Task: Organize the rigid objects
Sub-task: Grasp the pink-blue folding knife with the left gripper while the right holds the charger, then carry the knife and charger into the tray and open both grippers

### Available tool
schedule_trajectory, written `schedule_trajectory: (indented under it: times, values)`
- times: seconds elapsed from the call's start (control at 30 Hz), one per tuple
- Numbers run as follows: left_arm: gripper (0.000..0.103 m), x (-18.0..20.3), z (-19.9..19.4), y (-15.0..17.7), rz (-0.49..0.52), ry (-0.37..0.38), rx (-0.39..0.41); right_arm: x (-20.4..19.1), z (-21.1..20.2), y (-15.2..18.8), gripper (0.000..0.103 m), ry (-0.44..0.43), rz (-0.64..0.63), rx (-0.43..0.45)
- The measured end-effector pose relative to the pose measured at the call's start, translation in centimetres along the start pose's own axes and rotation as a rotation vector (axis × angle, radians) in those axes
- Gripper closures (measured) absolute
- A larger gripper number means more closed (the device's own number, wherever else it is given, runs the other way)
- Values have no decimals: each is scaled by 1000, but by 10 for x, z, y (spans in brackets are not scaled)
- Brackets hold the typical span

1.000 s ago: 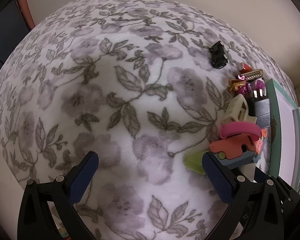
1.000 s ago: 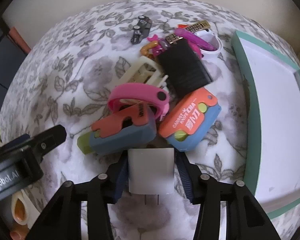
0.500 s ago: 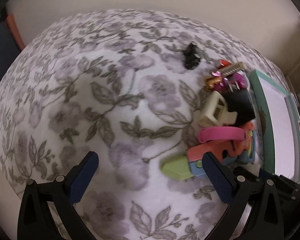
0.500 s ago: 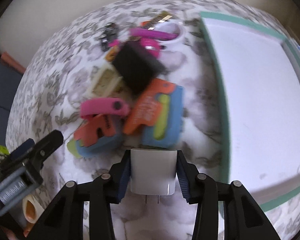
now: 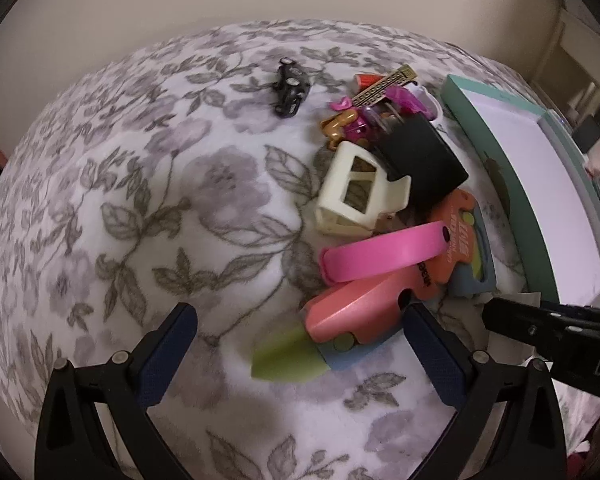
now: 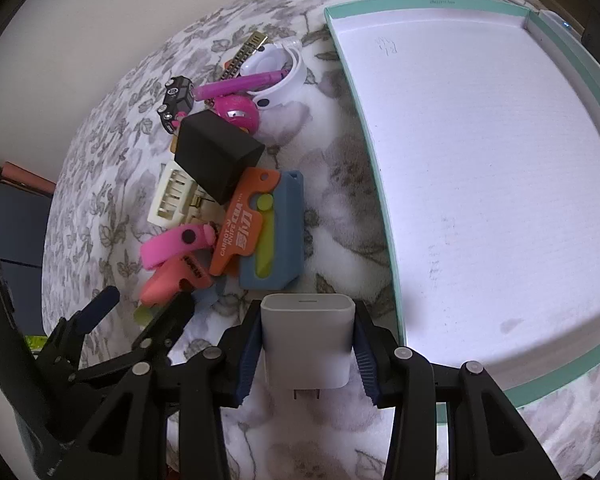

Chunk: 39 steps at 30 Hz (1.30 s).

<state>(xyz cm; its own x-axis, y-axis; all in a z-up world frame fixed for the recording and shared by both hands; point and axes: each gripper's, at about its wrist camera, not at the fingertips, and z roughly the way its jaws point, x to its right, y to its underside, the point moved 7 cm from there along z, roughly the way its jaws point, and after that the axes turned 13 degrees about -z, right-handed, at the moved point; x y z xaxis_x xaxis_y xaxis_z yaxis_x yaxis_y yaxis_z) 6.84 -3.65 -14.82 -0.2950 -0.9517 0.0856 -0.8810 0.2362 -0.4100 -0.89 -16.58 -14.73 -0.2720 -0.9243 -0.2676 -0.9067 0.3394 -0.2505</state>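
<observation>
The tray (image 6: 500,160) holds nothing yet, so the sorting has barely begun. The right gripper (image 6: 308,344) pinches one white charger (image 6: 307,344), just left of the tray's near corner. The left gripper (image 5: 300,352) is spread wide, holding nothing. Left of the tray lie one black charger (image 6: 216,156), two carrot knives (image 6: 260,224), one pink band (image 6: 176,246), one cream clip (image 6: 172,196) and one toy car (image 6: 176,96), plus small bits too tangled to count

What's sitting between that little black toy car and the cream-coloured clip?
In the left wrist view, only bare flowered blanket lies between the black toy car and the cream clip; the small pink and orange trinkets sit just right of that stretch.
</observation>
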Motion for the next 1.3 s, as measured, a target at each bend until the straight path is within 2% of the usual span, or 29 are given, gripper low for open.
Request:
schedule_trajectory:
  times: [0.17, 0.23, 0.27, 0.3, 0.4, 0.7, 1.1, 1.3]
  values:
    - [2, 15, 3, 3, 49, 34, -3, 4, -4, 2, 58, -4, -4, -7]
    - [15, 21, 3, 7, 75, 48, -7, 3, -2, 2, 58, -3, -6, -9]
    - [29, 24, 4, 8, 86, 50, -13, 2, -1, 0, 58, -5, -5, -9]
    - [38, 26, 5, 10, 97, 48, -21, 2, -1, 0, 58, -10, -3, -11]
    - [44, 30, 3, 13, 124, 39, -12, 1, 1, -1, 58, -13, -2, -11]
    - [52, 33, -12, 26, 144, 9, 15, -1, 2, -1, 58, 3, -31, -13]
    - [53, 25, -25, 35, 168, -51, 36, -15, 7, 1, 58, 135, -195, -12]
    - [53, 18, -23, 40, 161, -61, 10, -16, 6, 8, 58, 166, -224, -24]
